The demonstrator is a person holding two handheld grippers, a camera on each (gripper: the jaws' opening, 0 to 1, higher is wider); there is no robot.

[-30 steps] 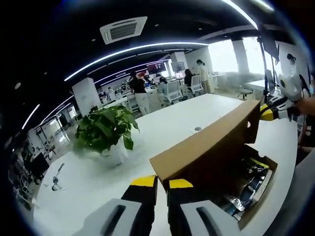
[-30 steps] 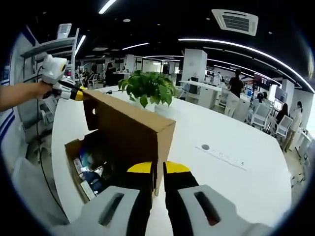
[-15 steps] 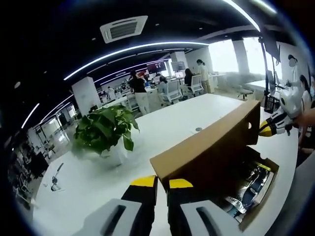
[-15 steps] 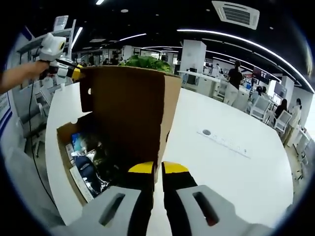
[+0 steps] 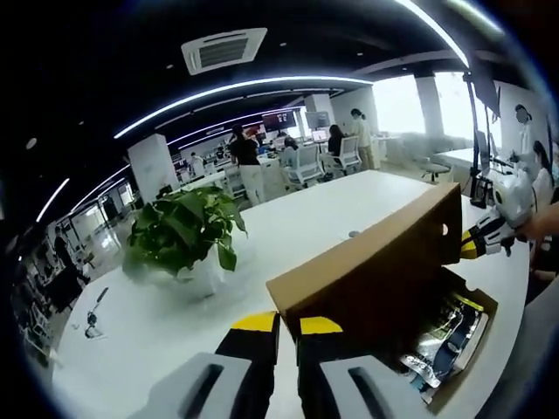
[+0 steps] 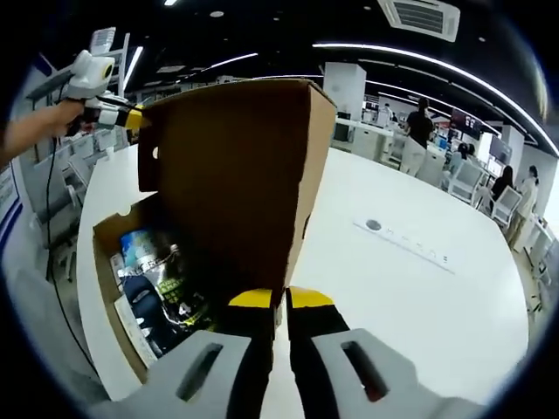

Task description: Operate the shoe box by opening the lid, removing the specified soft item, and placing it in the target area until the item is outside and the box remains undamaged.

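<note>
A brown cardboard shoe box [image 6: 106, 262] stands open on the white table [image 6: 410, 288]. Its lid [image 6: 236, 175] is tipped up nearly upright. My right gripper [image 6: 279, 301] is shut on the lid's near corner, and my left gripper [image 6: 118, 115] pinches the far corner, held by a hand. In the left gripper view my left gripper [image 5: 279, 325] is shut on the lid [image 5: 376, 279] at its corner, and my right gripper [image 5: 482, 237] grips the other end. Inside the box lie dark soft items in shiny plastic wrap [image 6: 157, 292], also visible under the lid as wrapped contents [image 5: 445, 336].
A potted green plant [image 5: 182, 229] stands on the table [image 5: 297, 214] left of the box. A small round grommet [image 6: 374, 225] is set in the tabletop. Office desks, chairs and several people stand far behind. Bare tabletop lies right of the box in the right gripper view.
The lid has swung up further, from half raised to nearly upright; in the right gripper view it now hides the plant, and more of the wrapped contents shows.
</note>
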